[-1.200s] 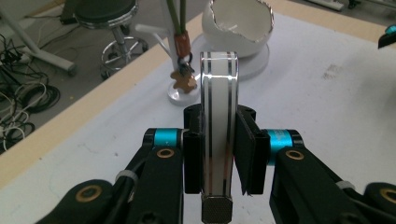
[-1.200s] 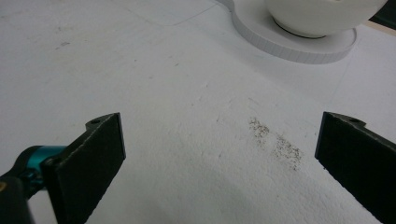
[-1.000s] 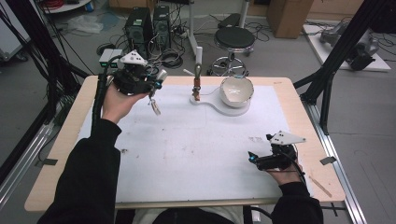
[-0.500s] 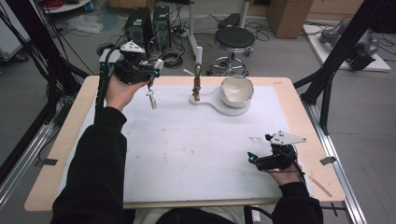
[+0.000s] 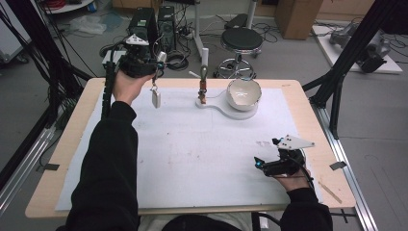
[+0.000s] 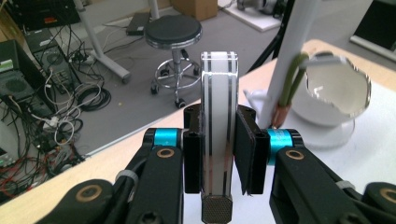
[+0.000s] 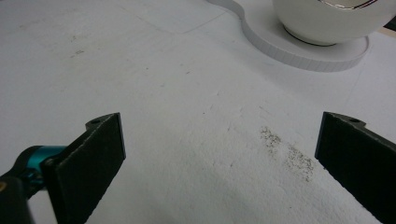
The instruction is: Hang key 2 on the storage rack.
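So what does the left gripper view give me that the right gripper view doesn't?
Left gripper view: the left gripper shut on a flat white block with dark stripes and a knurled metal end, plus a black stool and floor cables beyond the table edge. Right gripper view: the right gripper open and empty over a smudged patch of the white mat. Both: the white bowl on its white base.

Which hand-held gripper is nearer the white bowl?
Left. The left hand-held gripper hangs raised at the far-left edge, across from the white bowl; the right hand-held gripper rests near the table's front.
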The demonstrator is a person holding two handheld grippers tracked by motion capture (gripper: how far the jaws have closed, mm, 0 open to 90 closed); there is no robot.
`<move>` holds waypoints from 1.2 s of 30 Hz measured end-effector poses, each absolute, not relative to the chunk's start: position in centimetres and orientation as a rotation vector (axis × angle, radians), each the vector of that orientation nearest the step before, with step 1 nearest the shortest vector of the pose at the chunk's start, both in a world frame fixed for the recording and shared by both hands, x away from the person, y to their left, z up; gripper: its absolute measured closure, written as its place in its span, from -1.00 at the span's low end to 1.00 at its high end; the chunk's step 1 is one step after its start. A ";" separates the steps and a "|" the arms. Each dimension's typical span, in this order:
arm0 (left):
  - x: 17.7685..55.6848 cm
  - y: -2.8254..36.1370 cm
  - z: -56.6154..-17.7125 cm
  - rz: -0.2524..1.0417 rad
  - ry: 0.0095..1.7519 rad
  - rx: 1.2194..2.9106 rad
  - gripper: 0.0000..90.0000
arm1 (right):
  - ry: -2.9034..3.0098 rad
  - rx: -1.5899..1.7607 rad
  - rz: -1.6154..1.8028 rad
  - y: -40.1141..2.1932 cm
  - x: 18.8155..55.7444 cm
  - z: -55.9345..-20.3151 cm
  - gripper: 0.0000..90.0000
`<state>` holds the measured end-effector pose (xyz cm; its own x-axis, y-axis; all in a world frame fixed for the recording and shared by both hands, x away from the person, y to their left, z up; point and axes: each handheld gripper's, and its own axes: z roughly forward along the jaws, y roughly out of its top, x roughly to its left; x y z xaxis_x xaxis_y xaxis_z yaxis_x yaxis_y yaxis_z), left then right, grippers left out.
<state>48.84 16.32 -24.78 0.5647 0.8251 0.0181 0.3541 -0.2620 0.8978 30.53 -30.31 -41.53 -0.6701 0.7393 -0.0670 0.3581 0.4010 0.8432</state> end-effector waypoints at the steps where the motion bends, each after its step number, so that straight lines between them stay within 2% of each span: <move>1: 49.1 16.2 -24.6 0.614 0.966 1.834 0.65 | 2.227 0.938 1.184 -30.3 30.5 -41.5 -0.99; 10: 51.3 13.8 -24.2 0.638 0.976 1.876 0.65 | 2.223 0.941 1.190 -30.3 30.5 -41.5 -0.99; 13: 52.0 13.1 -24.6 0.588 0.970 1.840 0.66 | 2.220 0.939 1.201 -30.3 30.4 -41.4 -0.99; 22: 53.1 12.0 -25.3 0.593 0.983 1.822 0.66 | 2.208 0.945 1.209 -30.6 30.2 -41.3 -0.99; 36: 54.9 8.5 -25.1 0.661 0.979 1.799 0.66 | 2.211 0.943 1.207 -30.7 30.1 -41.4 -0.99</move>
